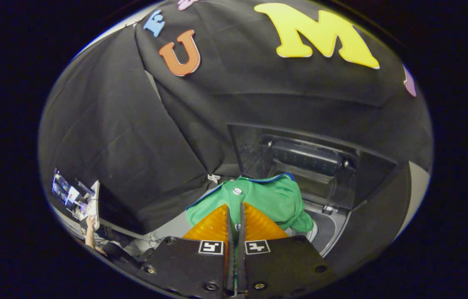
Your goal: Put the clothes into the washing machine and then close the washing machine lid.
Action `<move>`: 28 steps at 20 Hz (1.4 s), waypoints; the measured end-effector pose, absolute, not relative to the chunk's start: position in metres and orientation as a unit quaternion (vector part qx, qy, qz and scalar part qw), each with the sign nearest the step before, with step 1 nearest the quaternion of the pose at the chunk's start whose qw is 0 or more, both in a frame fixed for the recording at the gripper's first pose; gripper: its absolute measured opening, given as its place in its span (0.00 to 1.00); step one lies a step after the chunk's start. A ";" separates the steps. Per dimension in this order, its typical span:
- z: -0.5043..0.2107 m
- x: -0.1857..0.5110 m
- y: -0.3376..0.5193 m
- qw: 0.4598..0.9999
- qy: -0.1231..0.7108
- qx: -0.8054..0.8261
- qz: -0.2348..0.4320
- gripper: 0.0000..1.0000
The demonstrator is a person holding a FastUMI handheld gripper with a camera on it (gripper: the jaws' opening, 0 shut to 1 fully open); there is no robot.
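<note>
My gripper [235, 207] is shut on a green garment [275, 199] with blue trim and a white snap button. A fold of the cloth is pinched in the narrow slit between the two orange fingers [213, 226], and the rest bunches up just ahead of them. Beyond and below the garment stands the washing machine [329, 226], its dark lid [300, 160] raised upright behind the opening. Part of the drum's pale rim shows right of the hanging cloth. The garment hangs above the machine's opening, held up off it.
Black cloth of the booth wall drapes behind and left of the machine. Low on the left, past the wall's edge, a person's arm [89, 234] and a cluttered desk with a screen [67, 193] show. A white cord knot [214, 178] hangs near the machine's back left corner.
</note>
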State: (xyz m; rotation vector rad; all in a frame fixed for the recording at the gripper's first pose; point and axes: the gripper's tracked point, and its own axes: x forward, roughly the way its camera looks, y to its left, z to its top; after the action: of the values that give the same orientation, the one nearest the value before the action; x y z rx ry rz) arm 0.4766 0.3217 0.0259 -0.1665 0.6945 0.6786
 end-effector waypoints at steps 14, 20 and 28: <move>-0.095 0.542 0.301 0.896 0.411 0.002 0.169 0.06; -0.131 0.573 0.293 0.896 0.430 0.004 0.110 0.06; -0.168 0.578 0.284 0.896 0.434 -0.026 0.091 0.06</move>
State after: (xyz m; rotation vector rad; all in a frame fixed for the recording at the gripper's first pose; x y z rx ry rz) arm 0.5783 0.2839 -0.1675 -0.0531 0.8998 0.1881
